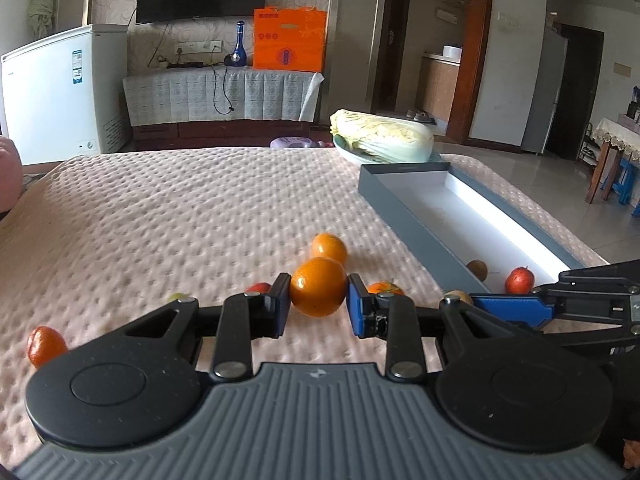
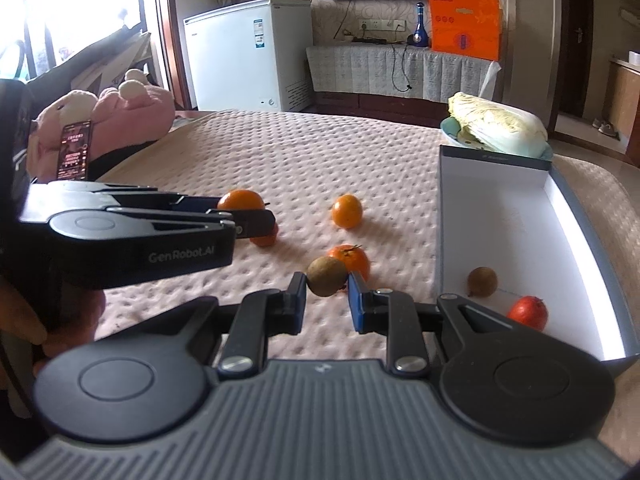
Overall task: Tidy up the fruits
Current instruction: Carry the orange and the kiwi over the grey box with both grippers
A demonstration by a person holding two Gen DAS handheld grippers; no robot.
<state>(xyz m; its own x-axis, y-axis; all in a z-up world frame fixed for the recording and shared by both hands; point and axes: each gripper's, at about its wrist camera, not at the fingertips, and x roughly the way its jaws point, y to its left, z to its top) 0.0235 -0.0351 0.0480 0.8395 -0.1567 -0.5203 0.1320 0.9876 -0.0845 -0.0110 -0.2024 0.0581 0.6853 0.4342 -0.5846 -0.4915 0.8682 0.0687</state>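
Fruits lie scattered on the quilted bed cover (image 1: 200, 208), and two of them are already in the grip of tools, which reads as a carry toward the shallow grey box (image 1: 404, 216) that sits along the cover's right edge. The left hand-held gripper (image 1: 318, 298) is clamped on a large orange (image 1: 318, 286), pads pressing its two sides, so the jaws stand only as wide as the fruit; the right hand-held gripper (image 2: 327, 296) is closed down on a small brown fruit (image 2: 327, 276), a narrower hold for a smaller thing. Both tools point downward over the near middle of the cover, probably so the fruit stays seated between the pads. The box looks like the collecting place, since a second brown fruit (image 2: 483, 282) and a red fruit (image 2: 528, 313) already rest at its near end. The right wrist view shows what the left hides: a tangerine with a stem (image 2: 354, 258) just behind the held brown fruit, another orange (image 2: 347, 211) farther toward the middle, a pink plush toy (image 2: 120, 108) at the far left edge, and the box's white floor. The left wrist view alone shows a small orange fruit (image 1: 44, 346) near the left edge and a pale greenish one (image 1: 176, 297) beside the tool. A cabbage (image 1: 380, 136) on a plate occupies the far right corner.
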